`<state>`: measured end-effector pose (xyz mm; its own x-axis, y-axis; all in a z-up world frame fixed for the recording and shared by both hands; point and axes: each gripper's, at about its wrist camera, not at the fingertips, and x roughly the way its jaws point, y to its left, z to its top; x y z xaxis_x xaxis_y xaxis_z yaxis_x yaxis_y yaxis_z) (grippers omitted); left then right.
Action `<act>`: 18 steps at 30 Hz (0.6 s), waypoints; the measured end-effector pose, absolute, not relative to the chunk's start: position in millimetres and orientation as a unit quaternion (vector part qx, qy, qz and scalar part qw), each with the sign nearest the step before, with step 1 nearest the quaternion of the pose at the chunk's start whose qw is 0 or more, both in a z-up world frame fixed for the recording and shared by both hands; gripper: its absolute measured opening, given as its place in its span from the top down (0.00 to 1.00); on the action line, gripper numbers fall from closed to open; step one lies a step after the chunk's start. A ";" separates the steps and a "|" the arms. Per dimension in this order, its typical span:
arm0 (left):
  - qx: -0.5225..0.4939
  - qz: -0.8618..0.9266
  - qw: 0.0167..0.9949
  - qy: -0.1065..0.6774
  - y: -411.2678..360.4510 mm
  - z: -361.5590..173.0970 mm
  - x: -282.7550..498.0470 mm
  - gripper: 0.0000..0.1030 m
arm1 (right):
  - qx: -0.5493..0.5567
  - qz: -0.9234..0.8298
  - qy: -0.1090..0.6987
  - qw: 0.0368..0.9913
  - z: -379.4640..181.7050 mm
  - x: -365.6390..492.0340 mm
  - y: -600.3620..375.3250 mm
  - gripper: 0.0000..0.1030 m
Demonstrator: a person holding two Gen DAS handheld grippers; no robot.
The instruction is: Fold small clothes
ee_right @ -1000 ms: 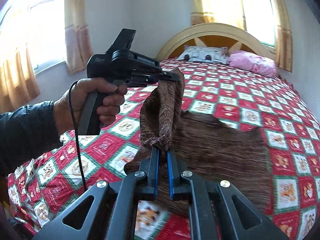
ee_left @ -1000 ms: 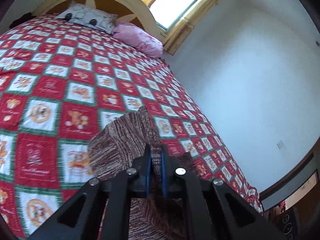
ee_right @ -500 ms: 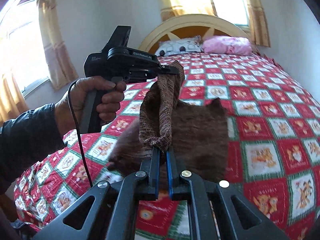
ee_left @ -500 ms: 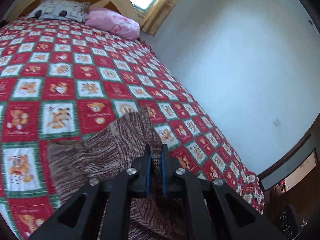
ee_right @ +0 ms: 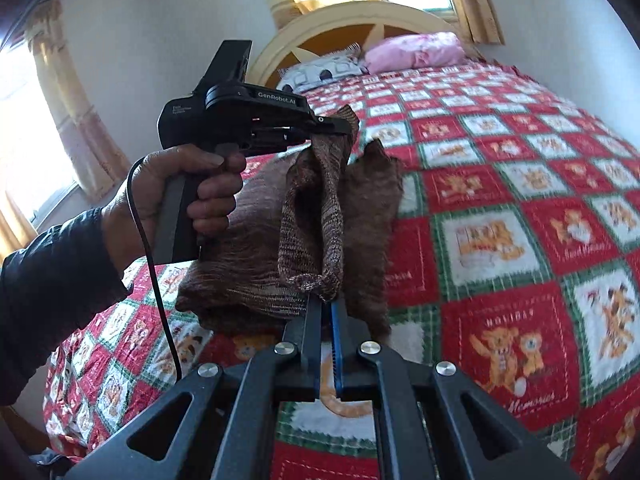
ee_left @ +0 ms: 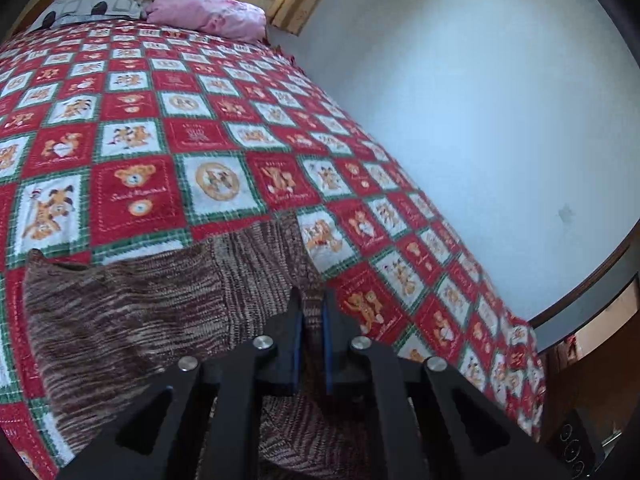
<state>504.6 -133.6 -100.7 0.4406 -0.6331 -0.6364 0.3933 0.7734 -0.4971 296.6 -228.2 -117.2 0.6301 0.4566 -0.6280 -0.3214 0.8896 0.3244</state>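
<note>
We hold a brown marled knit garment [ee_right: 304, 216] above the bed's red, green and white patchwork quilt [ee_right: 520, 208]. The left gripper [ee_right: 344, 127] is clamped on one upper corner of the knit, at roughly the height of the person's left hand [ee_right: 180, 196]. The right gripper [ee_right: 325, 300] has its jaws nearly together, pinching a bunched hem edge lower down. Between the two grips the fabric hangs in a slack, doubled strip, and the rest drapes down behind it toward the quilt.

In the left wrist view, the left gripper [ee_left: 311, 312] shows knit pinched between its blue-lined fingers [ee_left: 297, 336], with the remainder of the garment [ee_left: 128, 312] spread across the quilt [ee_left: 200, 128].

Handling assessment:
- We judge the knit light, soft and fully limp; it holds no shape unsupported.
- The open weave looks stretchy, so tension applied at one corner likely distorts the edge.
- The textured yarn should resist slipping in the pads.

Grip guidance: we take hold at corners or along the finished hem, where layers are thicker, and keep both grips level to lay a straight fold line.

A pink pillow [ee_right: 412, 50] and a grey patterned pillow [ee_right: 320, 70] lie at the headboard, well apart from the work.
</note>
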 end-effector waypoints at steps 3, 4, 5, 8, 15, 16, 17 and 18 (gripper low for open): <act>-0.125 -0.303 0.840 0.432 -142.4 -99.2 499.9 0.88 | 0.100 0.207 0.380 0.896 -124.9 297.1 -234.9 0.97; -0.125 -0.309 0.840 0.429 -142.9 -96.0 495.3 0.88 | 0.103 0.206 0.383 0.895 -127.1 297.0 -237.1 0.97; -0.125 -0.316 0.839 0.425 -142.5 -93.4 491.6 0.87 | 0.107 0.208 0.388 0.892 -129.4 296.9 -239.0 0.96; -0.097 -0.321 0.854 0.397 -134.1 -80.7 467.3 0.70 | 0.115 0.200 0.388 0.892 -130.1 293.4 -245.5 0.96; 0.008 -0.296 0.885 0.360 -104.3 -99.0 381.9 0.49 | 0.138 0.142 0.354 0.914 -102.5 302.2 -275.1 0.56; 0.020 -0.288 0.888 0.359 -103.5 -103.5 375.7 0.49 | 0.132 0.145 0.347 0.917 -95.6 307.2 -271.7 0.56; 0.032 -0.281 0.890 0.358 -102.3 -107.7 369.0 0.49 | 0.116 0.151 0.341 0.921 -86.8 314.3 -263.1 0.56; 0.041 -0.280 0.891 0.354 -101.0 -112.0 361.9 0.49 | 0.101 0.161 0.333 0.924 -79.5 320.4 -253.2 0.56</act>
<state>361.9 -101.0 -112.0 0.5924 -0.4700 -0.6544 0.5275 0.8401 -0.1259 320.4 -253.2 -79.5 0.7264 0.3639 -0.5831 -0.2295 0.9281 0.2934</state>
